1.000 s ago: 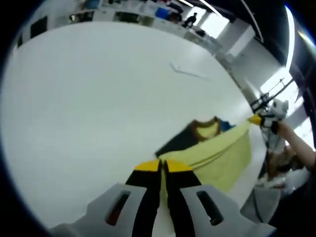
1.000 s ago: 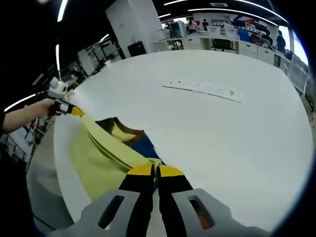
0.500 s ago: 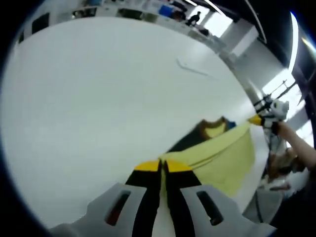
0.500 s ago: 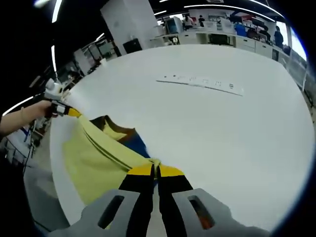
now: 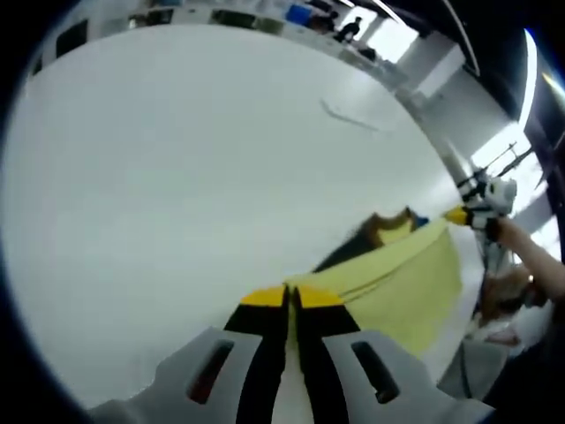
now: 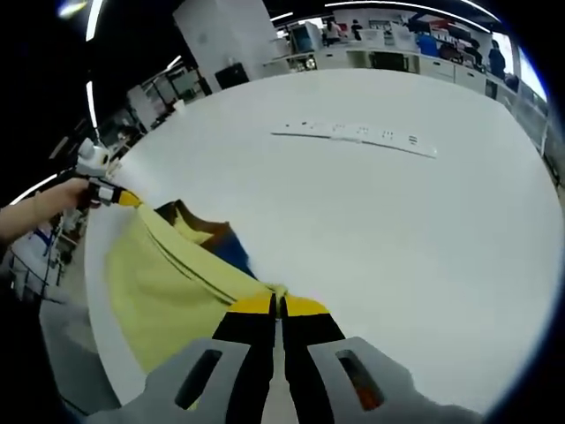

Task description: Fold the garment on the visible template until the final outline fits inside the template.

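both tools, left and right, clamp the yellow garment; no legible writing.

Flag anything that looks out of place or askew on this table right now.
The yellow garment is not lying flat: each tool, left tool and right tool, is shut on one end of its edge, which is stretched taut, and part of the cloth drapes over the near edge of the white table. Nothing looks spilled or damaged.

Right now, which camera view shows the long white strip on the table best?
The right gripper view: the white strip lies sharp there, with dark marks along it. In the left gripper view it is a thin, blurred line far off.
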